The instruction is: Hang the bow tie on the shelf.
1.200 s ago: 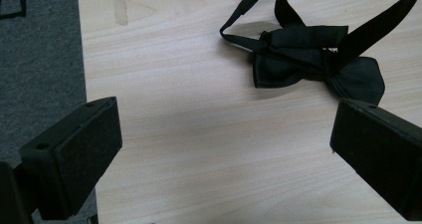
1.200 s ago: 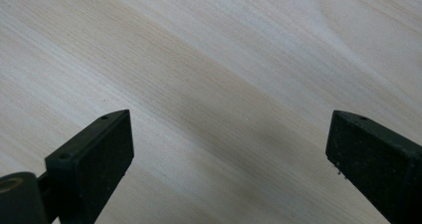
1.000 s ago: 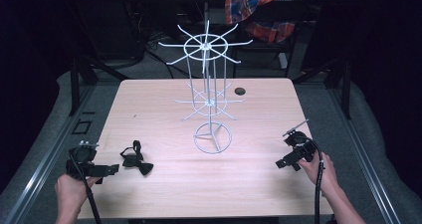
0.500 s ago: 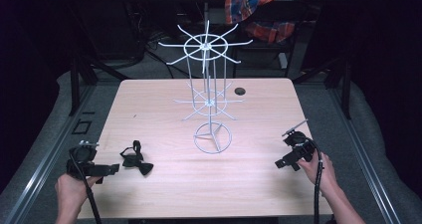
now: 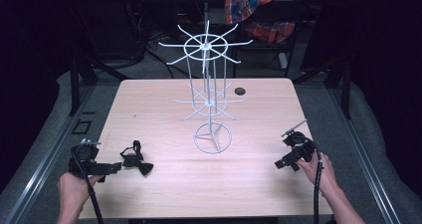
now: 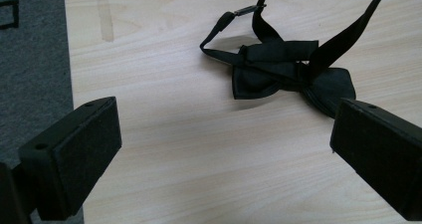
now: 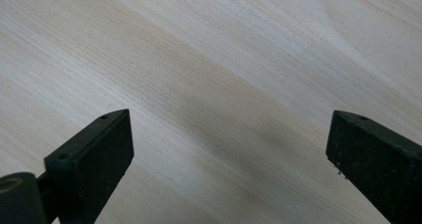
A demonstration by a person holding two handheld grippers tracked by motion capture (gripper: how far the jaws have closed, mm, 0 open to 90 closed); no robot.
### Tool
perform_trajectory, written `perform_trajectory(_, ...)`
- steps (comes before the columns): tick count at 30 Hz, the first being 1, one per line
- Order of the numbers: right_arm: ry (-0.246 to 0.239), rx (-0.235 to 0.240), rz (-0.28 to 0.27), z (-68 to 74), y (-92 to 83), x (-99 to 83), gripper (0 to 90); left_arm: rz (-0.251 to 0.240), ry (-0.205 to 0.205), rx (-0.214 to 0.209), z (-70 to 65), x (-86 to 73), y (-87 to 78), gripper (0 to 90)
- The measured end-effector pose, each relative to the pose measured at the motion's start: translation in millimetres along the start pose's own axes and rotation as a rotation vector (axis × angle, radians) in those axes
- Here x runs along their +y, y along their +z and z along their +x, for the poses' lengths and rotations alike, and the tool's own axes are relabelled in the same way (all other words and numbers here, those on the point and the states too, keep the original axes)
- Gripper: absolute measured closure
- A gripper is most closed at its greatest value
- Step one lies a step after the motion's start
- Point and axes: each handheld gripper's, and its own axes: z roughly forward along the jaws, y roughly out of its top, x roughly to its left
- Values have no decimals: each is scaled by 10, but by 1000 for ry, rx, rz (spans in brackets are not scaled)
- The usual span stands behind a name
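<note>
A black bow tie (image 5: pixel 135 160) with its strap lies on the wooden table (image 5: pixel 164 114) near the front left. My left gripper (image 5: pixel 112 168) sits just left of it, jaws wide open and apart from it; in the left gripper view the bow tie (image 6: pixel 291 77) lies ahead of the open gripper (image 6: pixel 226 159). A white wire display stand (image 5: pixel 208 97) with hook arms rises at the table's middle. At the front right my right gripper (image 5: pixel 284 163) is open over bare wood, as the right gripper view (image 7: pixel 229 159) confirms.
A small dark round hole (image 5: pixel 240 91) marks the table behind the stand. Grey floor mat (image 6: pixel 30 59) borders the table's left edge. Colourful cloth (image 5: pixel 259 10) hangs in the dark background beyond the table.
</note>
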Motion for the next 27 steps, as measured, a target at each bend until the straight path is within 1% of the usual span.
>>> perform_trajectory(3,0,0,1,1,-1,0,42,-3,2,-2,-10,11,-4,0)
perform_trajectory(5,5,8,-9,4,-2,-1,42,-7,4,-2,-34,22,-3,0)
perform_trajectory(7,0,1,-6,0,-6,-2,42,-12,9,-6,-64,40,-5,0)
perform_trajectory(9,3,5,-3,0,-2,-2,43,-20,14,-7,-98,63,-4,0)
perform_trajectory(10,1,10,-1,-2,3,1,43,-25,19,-15,-138,92,-3,0)
perform_trajectory(11,1,10,-1,-2,3,1,43,-25,19,-15,-138,92,-3,0)
perform_trajectory(12,26,12,-29,11,29,-7,43,-31,27,-29,-193,130,10,0)
perform_trajectory(13,26,12,-29,11,29,-7,43,-31,27,-29,-193,130,10,0)
perform_trajectory(14,-10,3,11,-9,6,11,43,-33,38,-36,-252,163,24,0)
perform_trajectory(15,-10,3,11,-9,6,11,43,-33,38,-36,-252,163,24,0)
perform_trajectory(17,-4,3,9,-2,5,10,43,-35,56,-41,-331,198,49,0)
perform_trajectory(18,1,6,-1,1,5,6,43,-33,74,-44,-407,233,80,0)
perform_trajectory(19,1,6,-1,1,5,6,43,-33,74,-44,-407,233,80,0)
perform_trajectory(20,-2,0,0,-1,1,4,43,-29,80,-49,-439,251,93,0)
perform_trajectory(21,5,3,-6,3,1,-1,43,-32,88,-48,-468,266,112,0)
perform_trajectory(23,-5,-4,2,-8,-9,-2,43,-28,93,-47,-502,293,143,6)
perform_trajectory(24,-7,-4,0,-12,-5,-3,43,-29,92,-49,-506,302,158,12)
perform_trajectory(25,3,2,9,-8,1,-3,43,-33,85,-49,-505,317,173,58)
perform_trajectory(27,8,1,3,-3,9,-4,43,-39,80,-51,-497,323,174,135)
